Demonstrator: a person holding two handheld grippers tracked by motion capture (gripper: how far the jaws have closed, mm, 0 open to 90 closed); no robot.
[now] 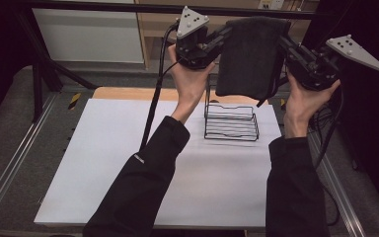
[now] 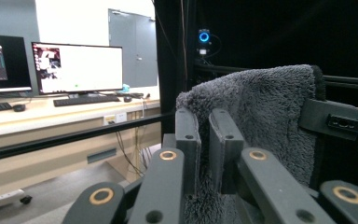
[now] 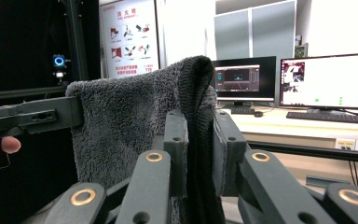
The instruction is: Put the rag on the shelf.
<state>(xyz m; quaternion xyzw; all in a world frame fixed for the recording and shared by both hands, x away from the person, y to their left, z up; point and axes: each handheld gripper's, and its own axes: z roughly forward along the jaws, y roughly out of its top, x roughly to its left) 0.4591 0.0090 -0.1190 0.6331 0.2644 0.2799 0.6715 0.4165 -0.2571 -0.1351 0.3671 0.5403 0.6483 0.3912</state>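
Dark grey fleece, a folded towel (image 1: 249, 54), hangs in the air between the two hand-held grippers, well above the white table (image 1: 108, 163). In the high view the left gripper (image 1: 223, 37) clamps the towel's upper left corner and the right gripper (image 1: 282, 43) clamps its upper right corner, so the top edge runs roughly level between them and the rest drapes straight down. The towel's lower edge hangs above the black wire rack (image 1: 231, 121), which stands on the table just below and slightly nearer the person, apart from the cloth. The left gripper view shows the fluffy pile of the towel (image 2: 261, 112) pinched between the two black jaws, which stand close together on the fabric, with the other gripper (image 2: 340, 121) gripping the far corner. The right gripper view shows its jaws likewise clenched on a thick doubled edge of the towel (image 3: 121, 121), the left gripper (image 3: 32, 116) reaching in from the left side of that picture. Both forearms in black sleeves (image 1: 143, 192) rise from the bottom of the high view.
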